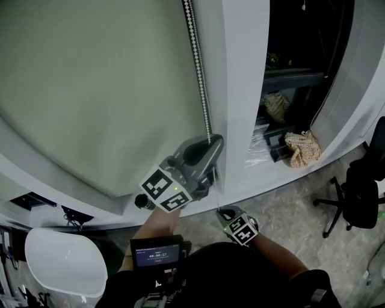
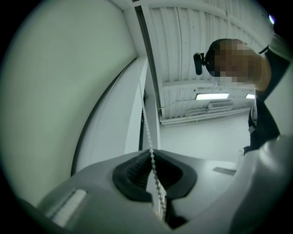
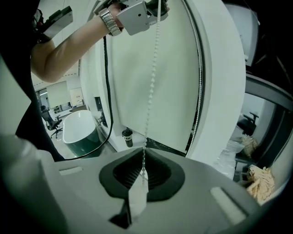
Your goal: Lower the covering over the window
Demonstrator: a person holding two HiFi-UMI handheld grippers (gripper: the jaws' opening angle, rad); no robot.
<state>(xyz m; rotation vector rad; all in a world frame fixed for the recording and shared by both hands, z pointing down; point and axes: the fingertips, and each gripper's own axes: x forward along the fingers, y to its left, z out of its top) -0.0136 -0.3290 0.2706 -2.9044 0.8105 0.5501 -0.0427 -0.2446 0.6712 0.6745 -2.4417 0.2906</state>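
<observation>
A pale roller blind [image 1: 90, 90] hangs over the window, its lower edge near the sill. A white bead chain [image 1: 198, 66] runs down beside it. My left gripper [image 1: 209, 143] is shut on this chain, and the beads pass between its closed pads [image 2: 151, 153]. Below it, my right gripper [image 1: 221, 212] is shut on the same strand [image 3: 143, 153]. A white plastic tag [image 3: 137, 196] lies behind the right gripper's pads. In the right gripper view the chain rises taut to the left gripper [image 3: 137, 13]. The loop's other strand [image 3: 198, 105] hangs by the blind's right edge.
A small black bottle [image 1: 142, 202] stands on the white sill. A white bathtub [image 1: 60, 258] sits low at the left. To the right are dark shelves with crumpled cloth [image 1: 302, 147] and a black office chair [image 1: 358, 192]. A small screen [image 1: 157, 252] sits at my chest.
</observation>
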